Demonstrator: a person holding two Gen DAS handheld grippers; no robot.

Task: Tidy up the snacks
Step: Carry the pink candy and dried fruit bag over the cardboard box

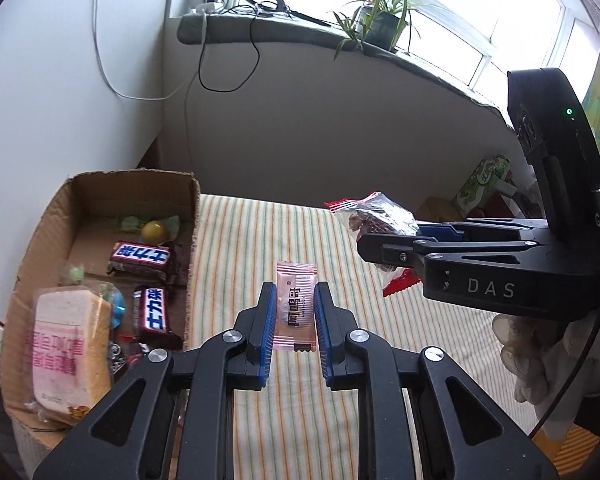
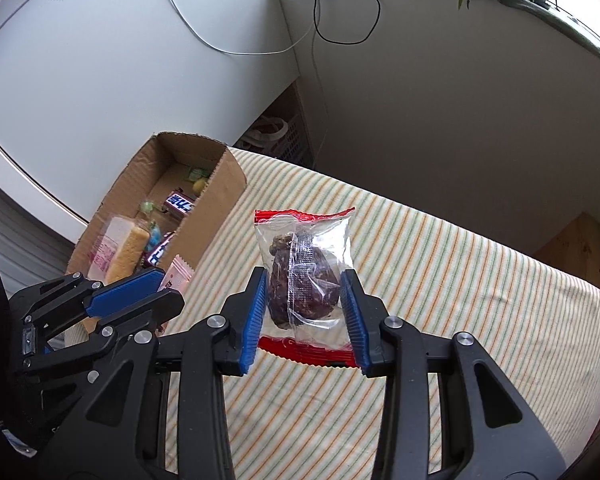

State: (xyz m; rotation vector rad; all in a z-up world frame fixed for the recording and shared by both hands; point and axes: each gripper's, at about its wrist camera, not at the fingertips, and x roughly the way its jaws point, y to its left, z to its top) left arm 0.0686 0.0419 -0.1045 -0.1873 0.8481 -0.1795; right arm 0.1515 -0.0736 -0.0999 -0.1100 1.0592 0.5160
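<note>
Here the left tool [image 1: 295,312] pinches a pink sachet [image 1: 295,309] — the right tool [image 2: 307,310] clamps a clear packet [image 2: 306,276], with the cardboard box [image 1: 52,216] to their left.

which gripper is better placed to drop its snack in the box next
Left. The left gripper with its pink sachet sits right beside the cardboard box; the right gripper, holding the clear packet, is farther across the cloth.
</note>
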